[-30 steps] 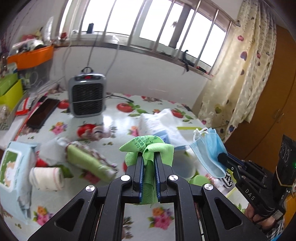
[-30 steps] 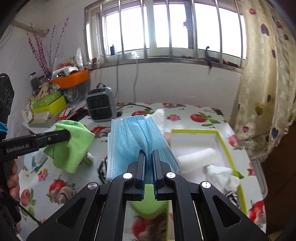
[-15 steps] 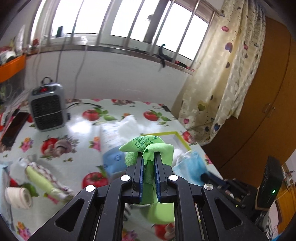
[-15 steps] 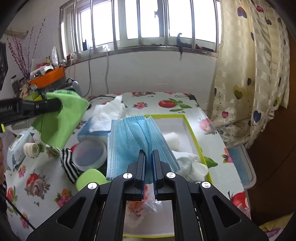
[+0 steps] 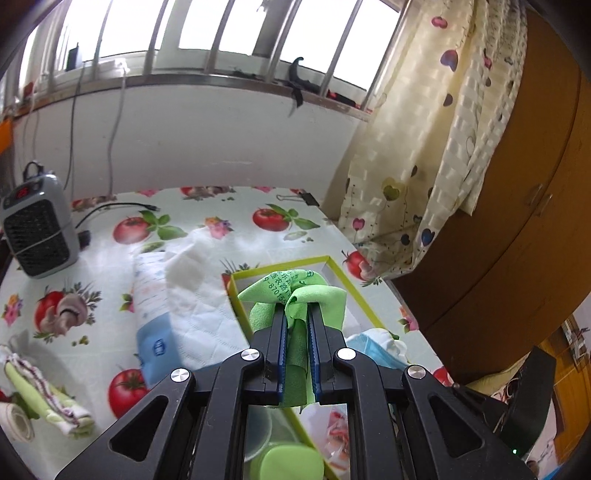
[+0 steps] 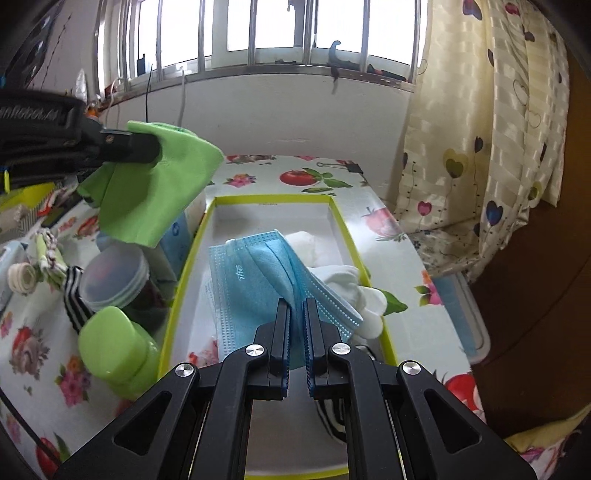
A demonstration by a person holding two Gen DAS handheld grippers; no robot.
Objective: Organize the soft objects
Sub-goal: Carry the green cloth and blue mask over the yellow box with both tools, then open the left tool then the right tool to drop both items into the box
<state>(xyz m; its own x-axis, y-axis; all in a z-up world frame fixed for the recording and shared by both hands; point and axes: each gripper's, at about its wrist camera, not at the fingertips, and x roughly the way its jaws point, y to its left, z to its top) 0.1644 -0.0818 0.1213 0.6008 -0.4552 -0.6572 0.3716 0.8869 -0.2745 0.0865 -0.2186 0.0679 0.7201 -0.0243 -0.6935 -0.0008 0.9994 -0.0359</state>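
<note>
I have brought both loads over the yellow-rimmed tray [image 6: 373, 280] at 12 o'clock. My left hand-held gripper [image 5: 297, 317] clamps the green cloth [image 5: 317, 295]; my right hand-held gripper [image 6: 297, 314] lowers the blue face mask [image 6: 258, 280] inside.

Bright daylight from blown-out window [image 5: 229, 33], glare on tablecloth [image 5: 110, 254], fisheye bending, dark corners

Grippers: two, the left gripper [image 5: 296, 314] and the right gripper [image 6: 297, 308]
Green cloths: one, the green cloth [image 6: 155, 192]
Blue masks: one, the blue mask [image 6: 255, 280]
Boxes with a yellow rim: one, the box [image 6: 271, 199]
Small heaters: one, the heater [image 5: 38, 229]
Tissue packs: one, the tissue pack [image 5: 177, 306]
Green lids: one, the green lid [image 6: 109, 341]
Clear tubs: one, the clear tub [image 6: 114, 277]
</note>
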